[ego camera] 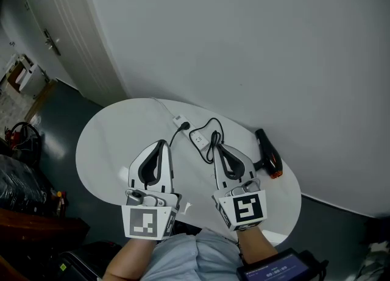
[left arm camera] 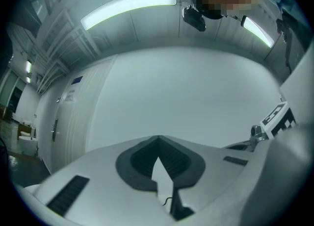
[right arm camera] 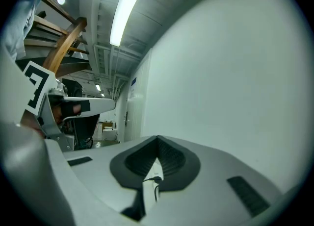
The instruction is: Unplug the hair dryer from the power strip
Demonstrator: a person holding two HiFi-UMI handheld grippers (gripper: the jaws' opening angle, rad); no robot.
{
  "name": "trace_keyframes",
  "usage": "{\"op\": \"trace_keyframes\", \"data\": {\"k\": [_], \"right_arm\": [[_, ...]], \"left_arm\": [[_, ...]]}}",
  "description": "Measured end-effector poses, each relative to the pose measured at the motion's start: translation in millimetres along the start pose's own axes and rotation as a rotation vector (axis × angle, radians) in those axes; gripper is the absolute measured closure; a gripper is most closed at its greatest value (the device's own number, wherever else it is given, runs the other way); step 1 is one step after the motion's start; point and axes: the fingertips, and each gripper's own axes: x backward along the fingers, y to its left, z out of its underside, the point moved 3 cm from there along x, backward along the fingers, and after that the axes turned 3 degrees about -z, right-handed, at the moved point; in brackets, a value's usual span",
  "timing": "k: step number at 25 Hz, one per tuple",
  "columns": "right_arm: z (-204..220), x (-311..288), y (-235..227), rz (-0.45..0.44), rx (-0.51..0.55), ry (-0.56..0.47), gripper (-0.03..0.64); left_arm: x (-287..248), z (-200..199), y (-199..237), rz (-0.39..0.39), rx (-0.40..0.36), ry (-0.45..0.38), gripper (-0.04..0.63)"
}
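Over the white oval table (ego camera: 103, 145) I hold both tools. My left gripper (ego camera: 162, 144) and right gripper (ego camera: 217, 149) are each pinched closed on nothing. The black hair dryer (ego camera: 267, 149) lies to the right of the right gripper, apart from it. The white power strip (ego camera: 197, 138) sits between the two tips, nearer the right one. The black cord (ego camera: 214, 128) loops just beside the strip.

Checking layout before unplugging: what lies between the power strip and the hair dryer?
In the head view, a looped black cord lies by the power strip, and the right gripper hangs above the stretch toward the hair dryer.
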Motion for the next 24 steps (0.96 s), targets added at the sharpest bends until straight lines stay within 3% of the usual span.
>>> {"op": "trace_keyframes", "data": {"k": [4, 8, 24], "right_arm": [[-3, -1, 4, -0.001, -0.004, -0.012, 0.617], [-9, -2, 6, -0.001, 0.01, -0.025, 0.617], [-8, -7, 13, 0.0, 0.019, -0.014, 0.617]], "left_arm": [[2, -2, 4, 0.004, -0.009, -0.015, 0.597], [1, -6, 8, 0.033, -0.084, -0.053, 0.597], [-2, -7, 10, 0.062, -0.088, -0.059, 0.597]]}}
